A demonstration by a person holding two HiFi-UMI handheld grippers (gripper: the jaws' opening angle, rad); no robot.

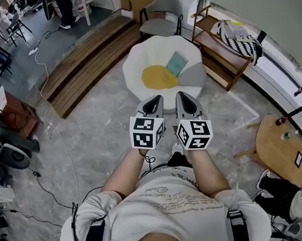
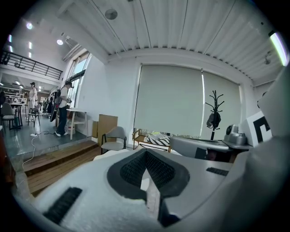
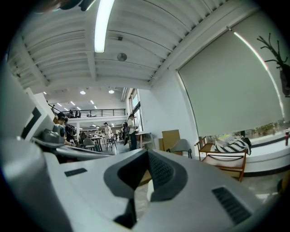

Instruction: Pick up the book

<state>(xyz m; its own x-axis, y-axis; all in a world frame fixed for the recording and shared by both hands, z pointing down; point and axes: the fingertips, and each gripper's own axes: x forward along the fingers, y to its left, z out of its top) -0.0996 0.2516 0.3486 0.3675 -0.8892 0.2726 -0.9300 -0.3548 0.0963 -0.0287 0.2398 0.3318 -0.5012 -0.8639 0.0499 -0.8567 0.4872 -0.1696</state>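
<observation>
The book [image 1: 176, 63] has a teal cover and leans upright on the seat of a white round armchair [image 1: 148, 54], behind a yellow cushion [image 1: 159, 78]. My left gripper [image 1: 156, 99] and right gripper [image 1: 183, 96] are held side by side, pointing at the armchair from a short way in front of it. Both are shut with nothing between the jaws. In the left gripper view the left gripper [image 2: 146, 155] shows its pads meeting at the tip; the right gripper [image 3: 148, 155] looks the same in the right gripper view. The book shows in neither gripper view.
Behind the armchair stand a grey chair [image 1: 163, 12] and a wooden bench [image 1: 219, 54] carrying a striped bag [image 1: 238, 38]. A wooden step [image 1: 87, 63] runs along the left. A round wooden table [image 1: 278, 149] is at the right. Cables [image 1: 56, 133] trail over the floor.
</observation>
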